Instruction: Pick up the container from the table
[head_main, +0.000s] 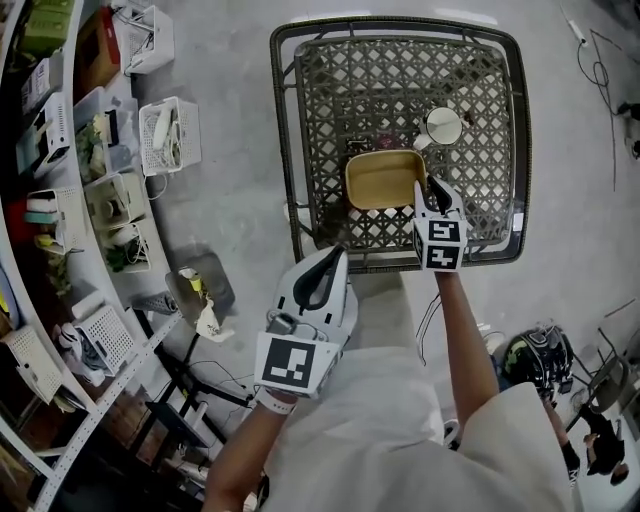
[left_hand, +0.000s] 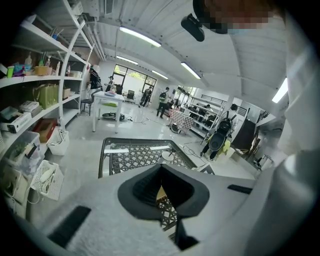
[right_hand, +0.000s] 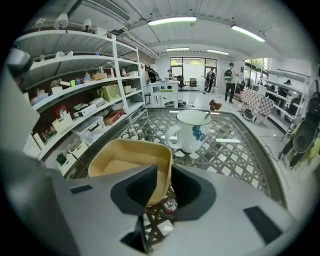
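Note:
A tan square container (head_main: 385, 178) (right_hand: 127, 160) sits on the dark lattice table (head_main: 400, 70), near its front edge. My right gripper (head_main: 438, 190) (right_hand: 162, 175) is at the container's right wall, one jaw inside and one outside, shut on that wall. Whether the container has left the lattice I cannot tell. A white mug (head_main: 440, 126) (right_hand: 192, 130) stands just behind the container. My left gripper (head_main: 335, 255) (left_hand: 161, 170) hangs in front of the table's near edge, off the table, jaws shut with nothing held.
White shelving with baskets and boxes (head_main: 170, 135) runs along the left side. Cables trail on the floor at the right (head_main: 600, 60), and a dark bag (head_main: 535, 355) lies near my feet. People stand far off across the room (right_hand: 230, 75).

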